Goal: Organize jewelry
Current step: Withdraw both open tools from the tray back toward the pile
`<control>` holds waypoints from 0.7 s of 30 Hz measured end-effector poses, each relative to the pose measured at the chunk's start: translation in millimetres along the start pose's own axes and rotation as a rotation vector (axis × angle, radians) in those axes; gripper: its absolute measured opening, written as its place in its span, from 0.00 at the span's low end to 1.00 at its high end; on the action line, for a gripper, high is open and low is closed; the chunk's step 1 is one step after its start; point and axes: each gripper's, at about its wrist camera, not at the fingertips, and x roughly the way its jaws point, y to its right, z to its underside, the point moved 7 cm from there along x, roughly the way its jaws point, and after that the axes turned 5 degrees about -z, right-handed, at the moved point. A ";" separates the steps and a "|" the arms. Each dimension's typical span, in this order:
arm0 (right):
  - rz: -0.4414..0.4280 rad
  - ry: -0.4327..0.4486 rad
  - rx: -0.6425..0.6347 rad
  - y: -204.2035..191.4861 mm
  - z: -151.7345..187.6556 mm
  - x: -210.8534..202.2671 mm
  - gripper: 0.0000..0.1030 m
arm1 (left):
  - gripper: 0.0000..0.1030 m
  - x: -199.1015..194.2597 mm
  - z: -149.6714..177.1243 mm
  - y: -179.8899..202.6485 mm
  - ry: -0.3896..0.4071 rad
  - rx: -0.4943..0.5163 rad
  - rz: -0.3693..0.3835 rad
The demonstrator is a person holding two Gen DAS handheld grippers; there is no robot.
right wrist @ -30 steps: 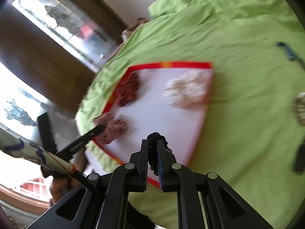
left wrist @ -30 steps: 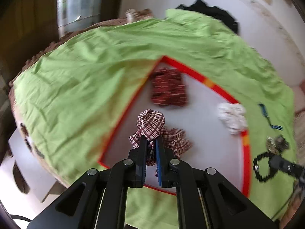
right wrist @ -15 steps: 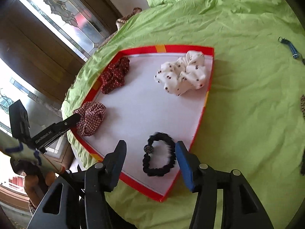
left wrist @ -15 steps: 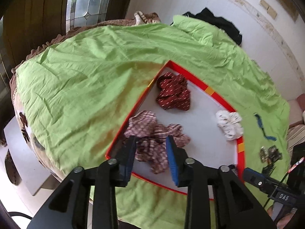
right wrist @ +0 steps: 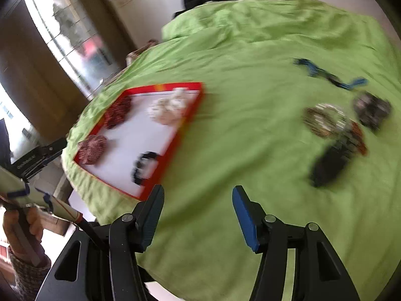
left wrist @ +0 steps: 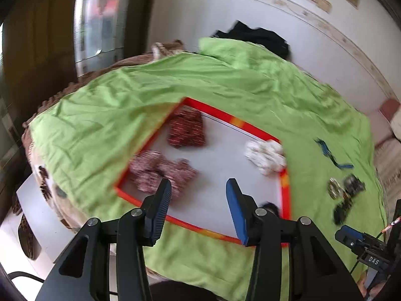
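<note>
A green sheet [left wrist: 105, 115] covers the bed, and on it lies a flat white tray with a red rim [left wrist: 220, 113]. In the left wrist view the left gripper [left wrist: 198, 195] hangs over the near edge of this tray, its jaws opening and nothing between them; the checked scrunchie [left wrist: 160, 170] lies on the tray just beyond the left finger, at the tray's near left corner. Farther back on the left side sits a dark red patterned scrunchie [left wrist: 186, 131], and against the right rim a white spotted scrunchie [left wrist: 265, 154]. A black beaded hair tie [right wrist: 145, 166] lies near the tray's near right corner, seen best from the right wrist; in the left view only a dark bit of it shows behind the right finger. The right gripper [right wrist: 198, 198] is over bare green sheet to the right of the tray, its jaws also opening and empty. Still on the sheet, well to the right of the tray, are a blue strap-like piece [right wrist: 328, 74], a round beaded bracelet [right wrist: 323, 120], a dark cluster [right wrist: 372, 109] beside it and a black piece [right wrist: 328, 165] nearer, all blurred. At the left edge of the right view a hand [right wrist: 17, 228] holds the other gripper's handle.
</note>
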 end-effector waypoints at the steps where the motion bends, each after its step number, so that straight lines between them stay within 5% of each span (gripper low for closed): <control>1: 0.017 0.009 0.023 13.2 5.1 -8.9 0.59 | 0.43 -1.7 2.2 10.2 -0.004 0.017 0.011; 13: 0.127 0.151 0.287 136.2 53.9 -104.4 0.60 | 0.44 -10.0 49.0 182.3 -0.087 0.264 0.211; 21: 0.193 0.192 0.431 199.6 92.6 -136.0 0.60 | 0.45 0.8 113.4 278.3 -0.197 0.410 0.324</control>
